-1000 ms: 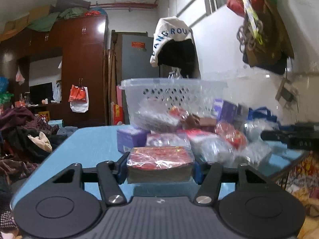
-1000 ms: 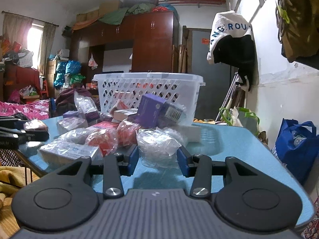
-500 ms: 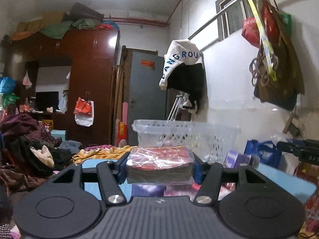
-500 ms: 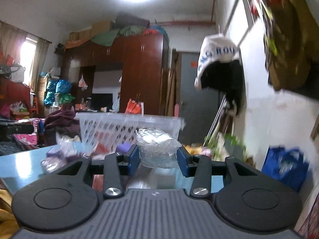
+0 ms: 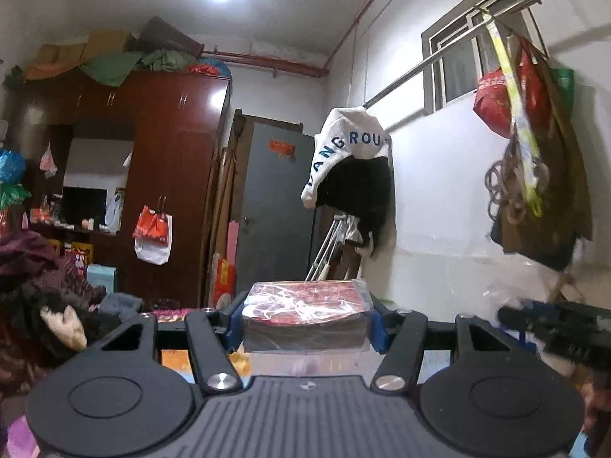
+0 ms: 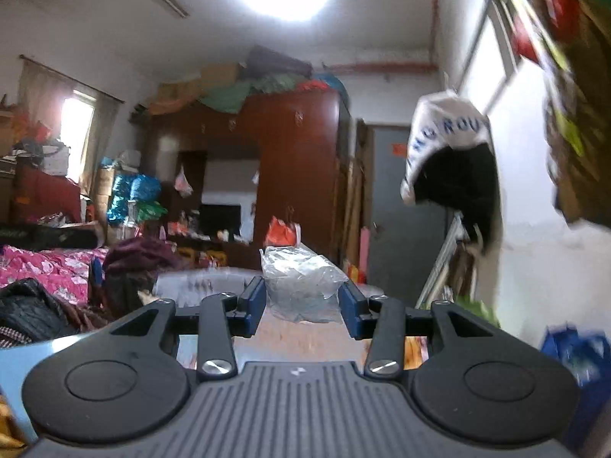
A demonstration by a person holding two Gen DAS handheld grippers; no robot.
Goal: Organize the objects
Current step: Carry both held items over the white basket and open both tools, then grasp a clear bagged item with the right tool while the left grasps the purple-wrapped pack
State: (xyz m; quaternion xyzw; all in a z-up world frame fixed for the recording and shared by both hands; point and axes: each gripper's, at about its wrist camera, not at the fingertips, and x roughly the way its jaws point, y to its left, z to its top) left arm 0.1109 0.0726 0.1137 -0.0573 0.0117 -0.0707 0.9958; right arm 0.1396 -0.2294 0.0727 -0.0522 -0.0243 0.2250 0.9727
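Note:
My left gripper (image 5: 305, 326) is shut on a red plastic-wrapped pack (image 5: 305, 313) and holds it high, level, above the table. My right gripper (image 6: 303, 309) is shut on a clear crumpled plastic bag (image 6: 301, 286), also lifted high. The white basket's rim (image 6: 198, 278) shows blurred, low behind the right gripper's left finger. The right gripper also shows at the right edge of the left wrist view (image 5: 553, 324). The pile of packets on the table is out of view.
A corner of the blue table (image 6: 23, 362) shows at lower left in the right wrist view. A wardrobe (image 5: 152, 191), a grey door (image 5: 275, 210) and a hanging white and black garment (image 5: 351, 168) stand behind. A blue bag (image 6: 576, 355) sits at the right.
Both grippers have risen with their loads and tilted upward. The table, pile and basket have dropped out of the left wrist view and nearly out of the right.

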